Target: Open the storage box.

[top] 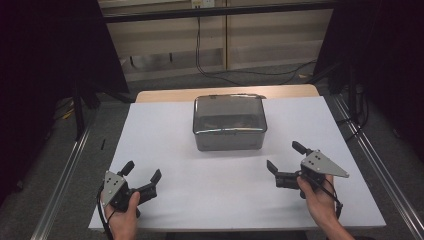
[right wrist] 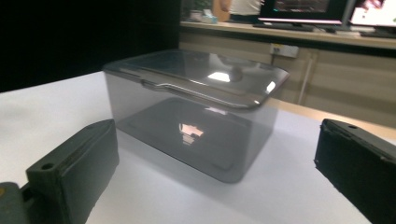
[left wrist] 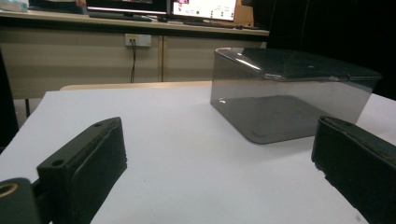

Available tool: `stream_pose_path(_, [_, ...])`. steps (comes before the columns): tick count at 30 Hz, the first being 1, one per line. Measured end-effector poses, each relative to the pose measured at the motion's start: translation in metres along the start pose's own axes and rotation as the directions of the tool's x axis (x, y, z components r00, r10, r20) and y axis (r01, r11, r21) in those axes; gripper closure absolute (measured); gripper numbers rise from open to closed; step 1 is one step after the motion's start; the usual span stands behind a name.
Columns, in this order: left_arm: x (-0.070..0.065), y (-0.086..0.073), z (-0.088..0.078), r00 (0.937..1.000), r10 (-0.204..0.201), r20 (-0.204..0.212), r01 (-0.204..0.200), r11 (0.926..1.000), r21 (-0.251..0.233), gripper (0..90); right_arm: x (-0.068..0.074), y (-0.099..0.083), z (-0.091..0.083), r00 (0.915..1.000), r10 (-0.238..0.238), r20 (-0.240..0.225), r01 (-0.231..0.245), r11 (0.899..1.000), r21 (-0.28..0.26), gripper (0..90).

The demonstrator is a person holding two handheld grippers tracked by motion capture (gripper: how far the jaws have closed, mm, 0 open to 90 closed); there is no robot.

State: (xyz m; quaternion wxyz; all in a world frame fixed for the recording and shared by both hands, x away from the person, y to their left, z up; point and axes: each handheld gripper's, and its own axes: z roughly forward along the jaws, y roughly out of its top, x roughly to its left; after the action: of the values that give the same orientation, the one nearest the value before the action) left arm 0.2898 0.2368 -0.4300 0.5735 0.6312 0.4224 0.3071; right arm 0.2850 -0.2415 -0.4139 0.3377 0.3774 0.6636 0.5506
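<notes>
A smoky grey see-through box with its lid on (top: pixel 229 122) stands at the middle of the white table top (top: pixel 165 130), toward the far side. My left gripper (top: pixel 143 173) is held near the front left, open, with nothing between its jaws. My right gripper (top: pixel 286 157) is held near the front right, also open and empty. Both point toward the box and are well short of it. In the left gripper view the box (left wrist: pixel 289 93) lies ahead to the right. In the right gripper view the box (right wrist: pixel 196 107) stands ahead between the jaws, with its lid handle facing me.
A pale wooden table edge (top: pixel 165 94) shows behind the white top. Metal rails (top: pixel 65 175) run along both sides of the table. Cables (top: pixel 235 75) lie on the floor behind. A cabinet with monitors (left wrist: pixel 140 9) stands at the back.
</notes>
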Motion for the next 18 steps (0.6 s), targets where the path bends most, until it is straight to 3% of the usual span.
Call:
stream_pose_path(5, [0.001,-0.001,0.001,1.0000,0.005,-0.004,-0.005,1.0000,0.006,2.9,0.005,0.008,0.014,0.9995,-0.003,-0.031,0.003,1.000,-0.007,0.0])
stream_pose_path(14, [0.002,-0.002,0.002,0.9998,0.021,-0.004,-0.021,0.9996,0.019,2.9,0.007,0.015,0.032,0.9996,-0.006,-0.028,0.006,1.000,-0.016,0.0])
stream_pose_path(18, [0.001,-0.002,0.003,0.9997,0.023,-0.001,-0.023,0.9995,0.021,2.9,0.009,0.021,0.040,0.9991,-0.033,-0.028,0.032,0.999,-0.021,0.0])
